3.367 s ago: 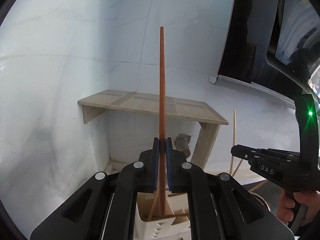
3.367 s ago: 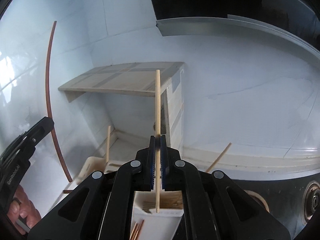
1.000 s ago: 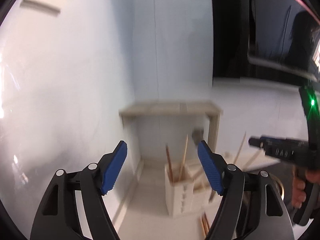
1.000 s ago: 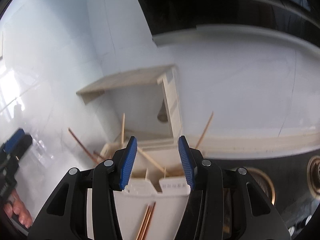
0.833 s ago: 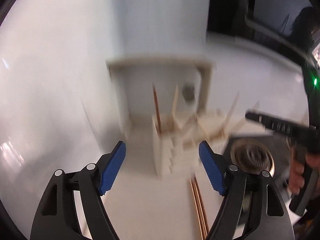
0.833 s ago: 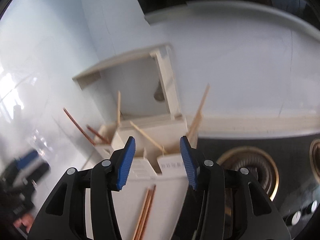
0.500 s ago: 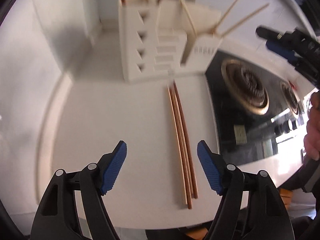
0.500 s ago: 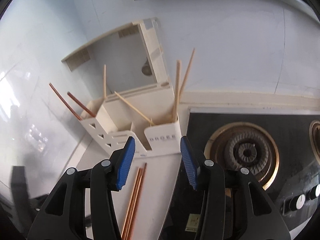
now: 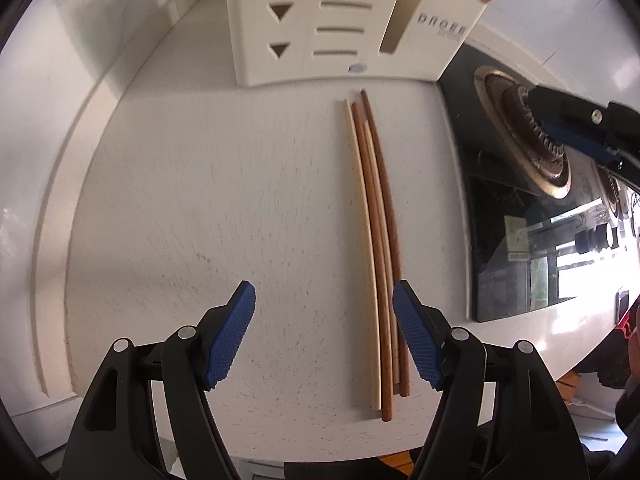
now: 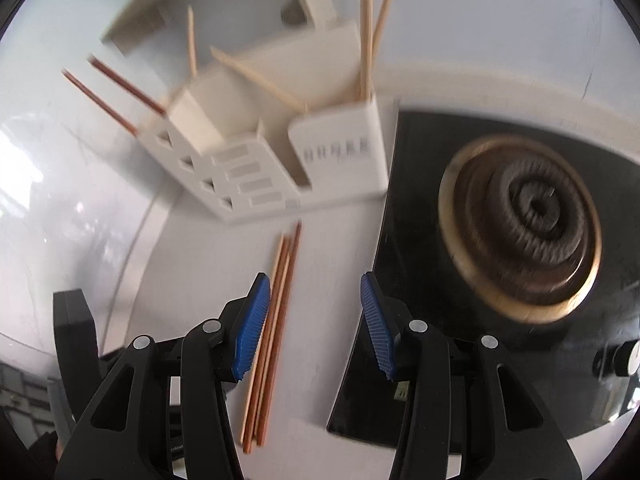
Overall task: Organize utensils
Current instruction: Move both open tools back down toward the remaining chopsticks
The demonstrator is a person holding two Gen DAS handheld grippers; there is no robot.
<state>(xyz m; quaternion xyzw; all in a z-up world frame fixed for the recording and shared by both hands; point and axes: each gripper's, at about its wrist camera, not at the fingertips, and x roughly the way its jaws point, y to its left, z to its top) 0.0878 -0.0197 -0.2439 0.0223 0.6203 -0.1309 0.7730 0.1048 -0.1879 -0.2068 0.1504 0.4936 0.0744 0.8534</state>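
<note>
Several chopsticks point(image 9: 374, 240), pale and reddish-brown, lie side by side on the white counter in front of a cream utensil holder point(image 9: 320, 28). My left gripper point(image 9: 324, 336) is open and empty above their near ends, which lie close to its right finger. In the right wrist view the same chopsticks point(image 10: 276, 320) lie beside the left finger of my right gripper point(image 10: 316, 324), also open and empty. The holder point(image 10: 280, 152) has several chopsticks standing in its compartments.
A black glass hob point(image 9: 516, 208) with a brass-ringed burner point(image 10: 520, 224) lies right of the chopsticks. The counter's front edge point(image 9: 280, 452) is near. White walls stand behind and to the left, with a wooden shelf point(image 10: 160, 12) above the holder.
Both grippers let go of their chopsticks into the holder, opened, and tilted down from the wall and shelf toward the counter, closing in on the loose chopsticks.
</note>
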